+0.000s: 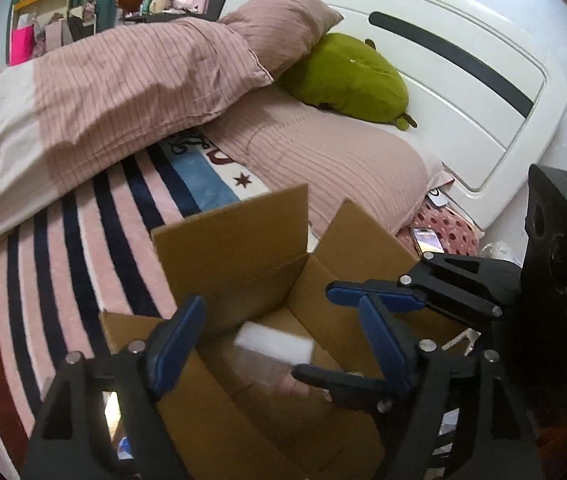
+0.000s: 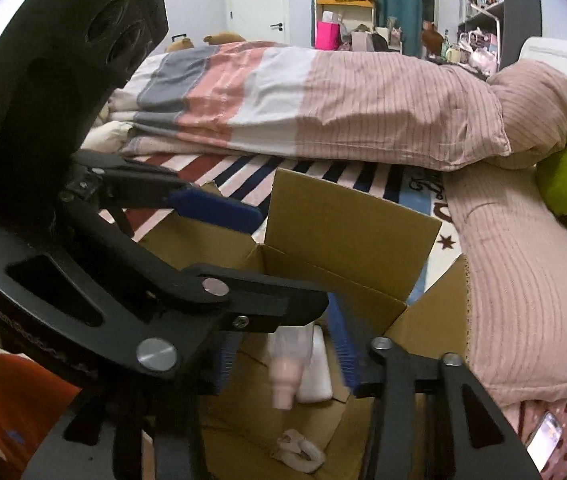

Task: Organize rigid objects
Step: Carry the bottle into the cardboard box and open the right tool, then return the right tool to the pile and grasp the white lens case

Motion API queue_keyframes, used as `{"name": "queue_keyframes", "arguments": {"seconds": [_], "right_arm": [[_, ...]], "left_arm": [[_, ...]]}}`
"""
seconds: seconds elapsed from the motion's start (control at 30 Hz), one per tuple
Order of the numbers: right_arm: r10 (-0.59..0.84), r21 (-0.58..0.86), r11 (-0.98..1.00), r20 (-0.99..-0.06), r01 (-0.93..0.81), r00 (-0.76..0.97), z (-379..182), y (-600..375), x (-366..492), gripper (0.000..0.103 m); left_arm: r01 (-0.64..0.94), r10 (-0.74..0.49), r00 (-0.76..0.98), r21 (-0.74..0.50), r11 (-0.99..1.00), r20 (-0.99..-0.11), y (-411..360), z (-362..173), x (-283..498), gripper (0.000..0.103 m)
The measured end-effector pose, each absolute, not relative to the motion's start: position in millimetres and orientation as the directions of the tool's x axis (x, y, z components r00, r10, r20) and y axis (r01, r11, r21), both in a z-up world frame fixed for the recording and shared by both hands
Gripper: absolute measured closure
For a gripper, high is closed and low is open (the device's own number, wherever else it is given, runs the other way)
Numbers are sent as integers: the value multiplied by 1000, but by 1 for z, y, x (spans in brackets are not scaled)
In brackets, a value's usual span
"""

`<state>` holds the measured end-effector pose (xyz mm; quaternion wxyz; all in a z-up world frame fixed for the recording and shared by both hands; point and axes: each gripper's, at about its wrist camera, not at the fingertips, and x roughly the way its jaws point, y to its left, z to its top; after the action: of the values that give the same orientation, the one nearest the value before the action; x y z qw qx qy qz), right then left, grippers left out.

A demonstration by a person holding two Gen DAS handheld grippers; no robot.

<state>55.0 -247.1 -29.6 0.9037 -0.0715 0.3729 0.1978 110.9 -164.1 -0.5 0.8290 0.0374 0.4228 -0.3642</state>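
An open cardboard box sits on the bed. Inside lie a white block, a pale pink bottle in clear wrap and a small beige item. My left gripper is open over the box, its blue pads apart, nothing between them. My right gripper is open too, its pads either side of the pink bottle without touching it; the bottle looks blurred. The right gripper also shows in the left wrist view, crossing in front of the left one.
The box rests on a striped blanket. A pink striped duvet and pillows flank it, with a green plush by the white headboard. A phone lies at the bed's edge.
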Motion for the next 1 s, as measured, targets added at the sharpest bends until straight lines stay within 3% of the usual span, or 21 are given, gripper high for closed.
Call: {"name": "queue_keyframes", "arguments": {"seconds": [0.2,0.57,0.8,1.0], "right_arm": [[338,27,898,-681,-439,649,-21,-241,46,57],[539,85,782,-589,-618,602,5,-165,14,57],[572,104,707,-666,-700,478,-27,-82,17,57],[446,-10,734,-747,-679,493,-79,-53,24,57]], "left_arm": [[596,-559,475,-218,773,-680,-128,18,95,20],[398,-408,693,-156,904,-594,2,22,48,19],[288,-315,743,-142,947,-590,68,-15,31,17],[258,-294,737,-149,955,-609,97,-64,28,17]]}}
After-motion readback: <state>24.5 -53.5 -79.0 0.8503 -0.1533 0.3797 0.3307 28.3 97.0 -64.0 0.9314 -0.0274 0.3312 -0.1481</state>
